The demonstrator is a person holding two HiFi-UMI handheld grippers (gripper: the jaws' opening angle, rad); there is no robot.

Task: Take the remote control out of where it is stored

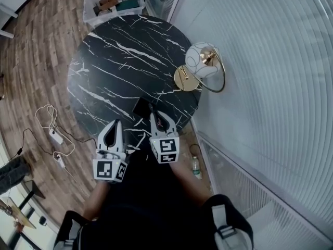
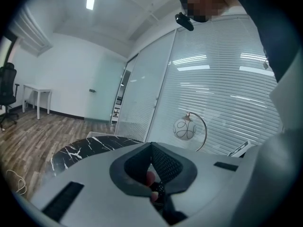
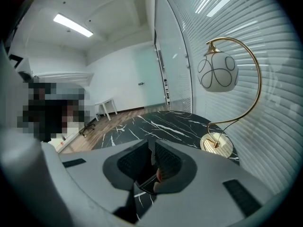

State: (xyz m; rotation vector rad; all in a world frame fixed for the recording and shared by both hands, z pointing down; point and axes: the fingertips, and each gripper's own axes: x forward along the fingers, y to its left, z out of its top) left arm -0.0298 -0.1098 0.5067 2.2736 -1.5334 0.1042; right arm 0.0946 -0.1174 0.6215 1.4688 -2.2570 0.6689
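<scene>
A flat black remote control (image 1: 139, 107) lies on the round black marble table (image 1: 119, 51) near its front edge. My right gripper (image 1: 154, 113) has its tips at the remote's right end. In the right gripper view the right gripper (image 3: 152, 150) shows only a narrow slit between its jaws, and the remote's near corner (image 3: 146, 184) lies on the table below them. No pad visibly presses on it. My left gripper (image 1: 115, 124) hovers at the table's front edge, left of the remote, shut and empty. In its own view the left gripper (image 2: 151, 148) has its tips together.
A gold arc lamp with a white globe (image 1: 203, 61) stands at the table's right edge, close to a glass wall with blinds. A clear plastic box (image 1: 114, 1) sits on the floor beyond the table. Cables (image 1: 52, 134) and a bottle (image 1: 195, 166) lie on the wooden floor.
</scene>
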